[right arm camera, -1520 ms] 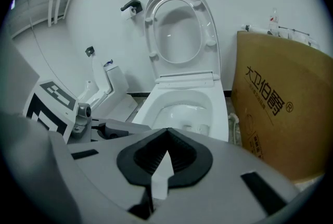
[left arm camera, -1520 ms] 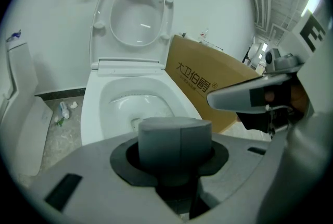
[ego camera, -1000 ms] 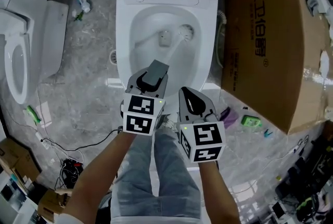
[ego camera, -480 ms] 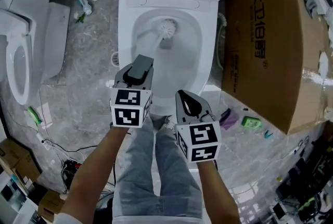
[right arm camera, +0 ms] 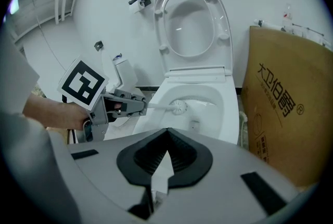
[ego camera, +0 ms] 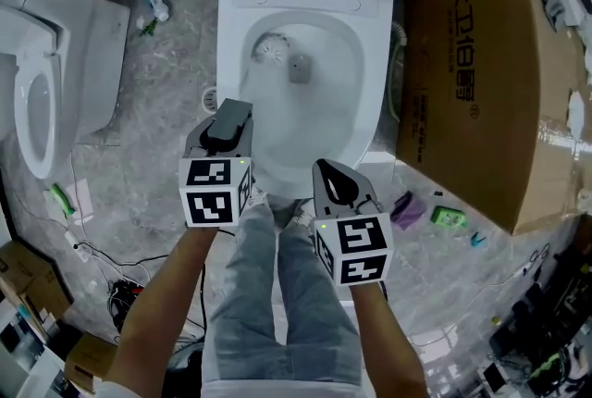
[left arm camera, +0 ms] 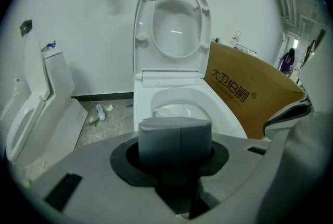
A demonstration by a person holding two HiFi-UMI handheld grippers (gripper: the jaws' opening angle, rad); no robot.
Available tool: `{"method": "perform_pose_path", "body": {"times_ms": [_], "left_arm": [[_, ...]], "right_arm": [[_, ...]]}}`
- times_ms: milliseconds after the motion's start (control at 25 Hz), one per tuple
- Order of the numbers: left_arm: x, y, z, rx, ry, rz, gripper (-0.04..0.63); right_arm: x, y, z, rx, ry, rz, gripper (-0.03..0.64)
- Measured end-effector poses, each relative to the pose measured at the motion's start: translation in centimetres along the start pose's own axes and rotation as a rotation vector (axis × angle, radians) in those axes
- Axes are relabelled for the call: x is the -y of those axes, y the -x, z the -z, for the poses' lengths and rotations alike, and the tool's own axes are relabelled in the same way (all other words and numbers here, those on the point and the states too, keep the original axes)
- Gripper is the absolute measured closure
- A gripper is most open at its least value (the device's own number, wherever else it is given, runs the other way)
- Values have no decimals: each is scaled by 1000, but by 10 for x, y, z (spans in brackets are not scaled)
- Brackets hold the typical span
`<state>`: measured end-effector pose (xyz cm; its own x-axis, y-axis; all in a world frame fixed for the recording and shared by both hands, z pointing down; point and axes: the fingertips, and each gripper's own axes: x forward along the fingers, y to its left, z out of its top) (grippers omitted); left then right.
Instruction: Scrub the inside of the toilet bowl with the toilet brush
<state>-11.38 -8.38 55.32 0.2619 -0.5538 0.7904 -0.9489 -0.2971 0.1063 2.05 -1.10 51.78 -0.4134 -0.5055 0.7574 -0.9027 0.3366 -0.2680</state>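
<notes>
A white toilet (ego camera: 370, 123) stands with its lid up, and its bowl (ego camera: 319, 123) lies open below me. The white brush head (ego camera: 271, 49) rests against the bowl's back left inner wall, beside the drain opening (ego camera: 299, 67). My left gripper (ego camera: 225, 126) hangs over the bowl's front left rim, shut on the toilet brush's grey handle (left arm camera: 175, 134). In the right gripper view the brush head (right arm camera: 179, 108) reaches into the bowl from the left gripper (right arm camera: 117, 106). My right gripper (ego camera: 340, 188) is shut with nothing in it, at the bowl's front right.
A second white toilet (ego camera: 37, 81) stands at the left. A big cardboard box (ego camera: 481, 81) leans close to the toilet's right side. Litter (ego camera: 153, 7) lies on the grey floor, cables (ego camera: 120, 294) at lower left, small green (ego camera: 447, 217) and purple (ego camera: 405, 209) items at right. My legs (ego camera: 277, 294) are below.
The brush head has swept from the bowl's back right across to its back left. My left gripper has moved left and back with the handle. The right gripper has barely moved.
</notes>
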Motion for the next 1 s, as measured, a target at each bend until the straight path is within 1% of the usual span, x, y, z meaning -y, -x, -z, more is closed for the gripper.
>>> {"method": "perform_pose_path", "body": {"times_ms": [160,240,640,1000], "left_arm": [[-7,13,11,-28,20,-22,437],[-7,19,16,-38,19,-26,437],[5,54,48,-86,33,-9,437],[30,70,71,-200,16,0,437]], "right_arm": [[-3,4,0,3,8,1,618],[-4,6,0,5,12,1,618],[-14,14,2,10,13,4,618],[-14,17,-3,18,11,5,618]]}}
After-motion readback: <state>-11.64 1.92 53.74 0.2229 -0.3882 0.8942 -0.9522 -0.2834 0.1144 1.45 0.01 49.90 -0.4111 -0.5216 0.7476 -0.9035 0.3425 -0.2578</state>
